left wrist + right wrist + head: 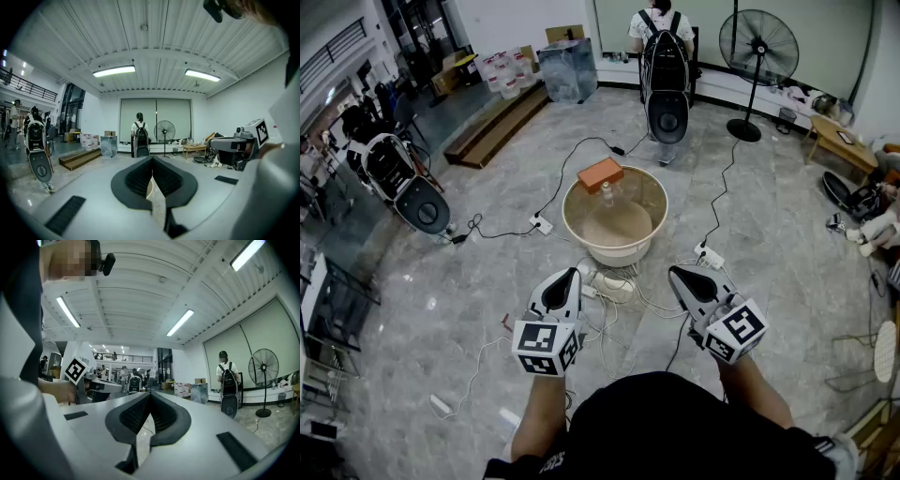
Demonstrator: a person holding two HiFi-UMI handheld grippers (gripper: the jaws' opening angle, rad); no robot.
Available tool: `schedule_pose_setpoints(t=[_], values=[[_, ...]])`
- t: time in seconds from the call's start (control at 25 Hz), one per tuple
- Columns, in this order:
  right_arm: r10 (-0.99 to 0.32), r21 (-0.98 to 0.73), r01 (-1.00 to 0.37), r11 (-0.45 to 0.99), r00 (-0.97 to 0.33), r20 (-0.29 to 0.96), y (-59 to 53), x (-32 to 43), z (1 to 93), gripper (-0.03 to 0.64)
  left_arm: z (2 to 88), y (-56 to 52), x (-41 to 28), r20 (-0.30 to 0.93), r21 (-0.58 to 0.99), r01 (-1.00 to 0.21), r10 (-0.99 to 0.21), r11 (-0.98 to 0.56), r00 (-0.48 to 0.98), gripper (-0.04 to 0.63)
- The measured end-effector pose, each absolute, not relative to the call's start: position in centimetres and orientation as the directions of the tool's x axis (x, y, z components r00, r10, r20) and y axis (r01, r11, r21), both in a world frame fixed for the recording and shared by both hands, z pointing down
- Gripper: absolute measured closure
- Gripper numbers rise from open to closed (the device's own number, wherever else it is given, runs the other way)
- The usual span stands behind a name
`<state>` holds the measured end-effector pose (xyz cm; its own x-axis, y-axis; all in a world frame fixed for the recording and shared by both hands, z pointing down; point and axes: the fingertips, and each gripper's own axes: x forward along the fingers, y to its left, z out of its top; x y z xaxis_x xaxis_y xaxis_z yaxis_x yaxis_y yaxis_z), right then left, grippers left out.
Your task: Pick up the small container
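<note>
On the floor, ahead of the person: one round pale basin (572, 225) with high walls and a brownish bottom.

Item, task's thing: small container (607, 194), a slim clear bottle. It stands upright inside the basin near the far rim, just beside an orange block (600, 174) that rests on that rim.

Item: left hand-held gripper (572, 274) (152, 160), jaws pressed together, nothing between them, held low and well short of the basin.

Item: right hand-held gripper (675, 272) (150, 397), jaws likewise pressed together and empty, also well short of the basin.

Item: loose cables (609, 286) and a power strip (709, 255), lying on the floor between the person and the basin.

Risks, as judged:
- Jaws that are not spread before the reach would push the bottle over instead of taking it. It looks tall, narrow and light.
- A wide or hurried approach could knock the orange block off the rim or into the basin.
- The basin wall forces a descent from above, and a slanted entry could strike the rim.
- A step forward could catch the cables.
</note>
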<state>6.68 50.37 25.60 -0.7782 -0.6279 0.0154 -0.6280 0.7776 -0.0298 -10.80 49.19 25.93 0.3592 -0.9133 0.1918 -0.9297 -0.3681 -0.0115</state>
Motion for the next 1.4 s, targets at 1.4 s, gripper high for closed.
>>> schedule_pose_setpoints(t=[1.4], values=[[-0.623, -0.204, -0.632, 0.748, -0.774, 0.11, 55.3, 24.1, 30.9, 0.603, 29.4, 52.2, 3.9, 0.253, 0.035, -0.936, -0.903, -0.35, 0.347, 0.58]])
